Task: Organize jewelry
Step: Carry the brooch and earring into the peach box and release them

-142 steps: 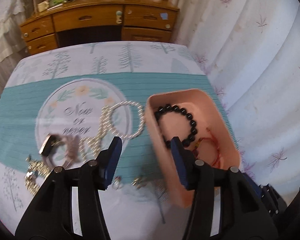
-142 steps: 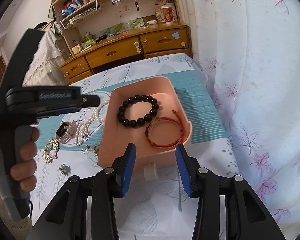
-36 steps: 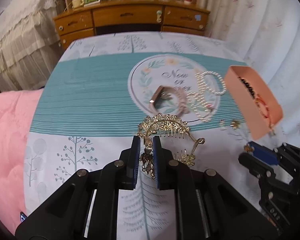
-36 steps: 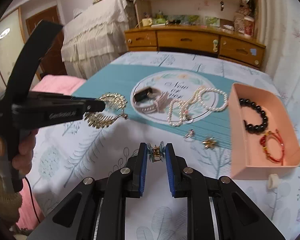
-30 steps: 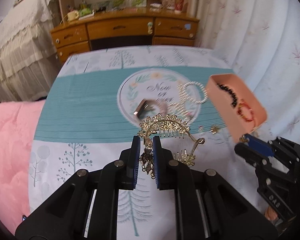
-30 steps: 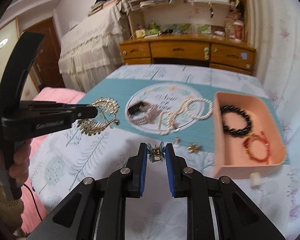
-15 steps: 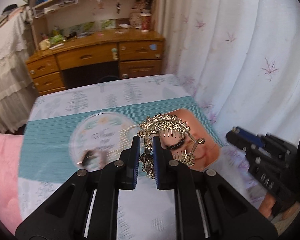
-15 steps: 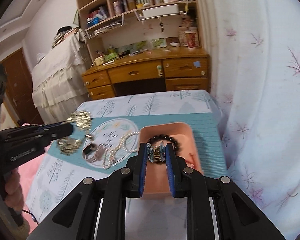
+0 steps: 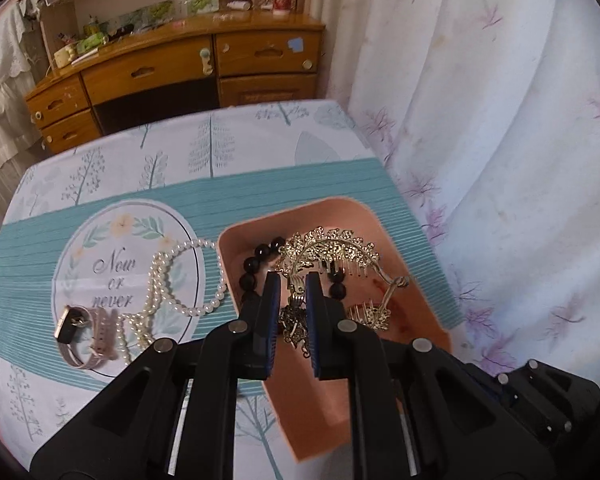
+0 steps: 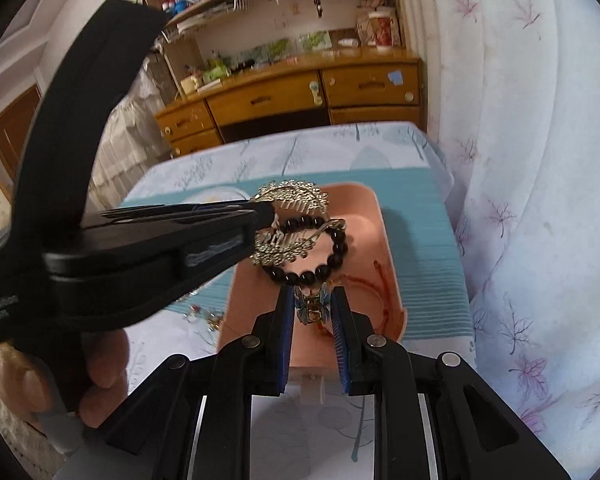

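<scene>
Left gripper (image 9: 293,300): fingers nearly pressed together, pinching the gold hair comb (image 9: 332,254) by one end; the comb hangs above the pink tray (image 9: 416,304), over the black bead bracelet (image 9: 256,264).
Right gripper (image 10: 313,312): fingers narrowly spread, clamped on a small blue-and-gold hair claw (image 10: 312,307), held above the near end of the pink tray (image 10: 376,216).
Left gripper, seen from the right wrist (image 10: 266,216): reaches in from the left, a hand (image 10: 104,356) on its grip; the gold hair comb (image 10: 288,220) hangs at its tip in front of the black bead bracelet (image 10: 332,264).
Tray contents: black bead bracelet and red cord bracelet (image 10: 374,280) lying inside.
Worktop (image 9: 112,168): tree-print cloth with a teal band; pearl necklace (image 9: 160,292) just left of the tray, watch with pink strap (image 9: 84,332) further left.
Change from a second ago: both grippers then hung over open cloth, with the tray well off to the right; both now hang over the tray. Each grip is unchanged, and the same pieces are held.
</scene>
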`<state>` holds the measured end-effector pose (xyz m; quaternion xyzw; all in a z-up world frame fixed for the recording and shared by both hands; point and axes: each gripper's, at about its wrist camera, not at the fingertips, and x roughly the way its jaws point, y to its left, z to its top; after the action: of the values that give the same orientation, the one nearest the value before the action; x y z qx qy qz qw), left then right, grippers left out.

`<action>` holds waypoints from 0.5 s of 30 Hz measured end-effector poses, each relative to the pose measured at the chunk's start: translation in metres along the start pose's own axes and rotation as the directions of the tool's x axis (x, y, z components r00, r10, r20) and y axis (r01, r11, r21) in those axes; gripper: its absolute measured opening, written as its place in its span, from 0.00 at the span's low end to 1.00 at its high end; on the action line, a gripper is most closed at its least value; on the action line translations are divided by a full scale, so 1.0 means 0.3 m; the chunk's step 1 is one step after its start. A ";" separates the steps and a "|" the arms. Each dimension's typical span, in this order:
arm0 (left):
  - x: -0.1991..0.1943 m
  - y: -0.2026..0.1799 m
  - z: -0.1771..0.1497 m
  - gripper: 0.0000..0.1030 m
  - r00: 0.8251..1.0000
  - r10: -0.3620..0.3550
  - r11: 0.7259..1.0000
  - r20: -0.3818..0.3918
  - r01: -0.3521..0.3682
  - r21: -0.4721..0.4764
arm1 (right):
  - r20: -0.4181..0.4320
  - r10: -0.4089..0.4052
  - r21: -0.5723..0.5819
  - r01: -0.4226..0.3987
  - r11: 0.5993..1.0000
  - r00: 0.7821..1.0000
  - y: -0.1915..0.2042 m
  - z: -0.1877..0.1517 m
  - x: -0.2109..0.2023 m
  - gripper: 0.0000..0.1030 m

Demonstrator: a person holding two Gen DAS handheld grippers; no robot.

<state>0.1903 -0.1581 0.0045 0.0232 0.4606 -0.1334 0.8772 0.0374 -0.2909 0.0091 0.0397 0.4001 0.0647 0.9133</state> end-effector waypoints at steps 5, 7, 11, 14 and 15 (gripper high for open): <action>0.062 0.025 -0.021 0.10 1.000 0.010 1.000 -0.003 -0.010 -0.006 | -0.037 -0.019 -0.012 0.019 1.000 0.999 0.015 -0.013 0.089 0.18; 0.064 0.033 -0.024 0.10 1.000 0.023 1.000 0.017 -0.023 -0.003 | -0.060 -0.023 -0.009 0.023 1.000 0.998 0.014 -0.018 0.124 0.18; 0.046 0.051 -0.029 0.11 1.000 0.006 1.000 0.030 -0.007 0.002 | -0.095 -0.009 0.019 0.010 1.000 0.995 0.003 -0.024 0.169 0.39; 0.024 0.063 -0.040 0.21 0.999 0.004 1.000 0.038 -0.003 -0.005 | -0.071 -0.014 0.015 0.015 1.000 0.997 0.012 -0.035 0.160 0.39; 0.011 0.067 -0.047 0.32 0.999 0.007 1.000 0.043 -0.007 -0.010 | -0.063 -0.023 0.005 0.024 1.000 0.998 0.021 -0.040 0.153 0.39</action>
<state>0.1860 -0.1372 -0.0080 0.0176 0.4420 -0.1287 0.8875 0.0588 -0.2775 -0.0315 0.0358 0.4293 0.0540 0.9008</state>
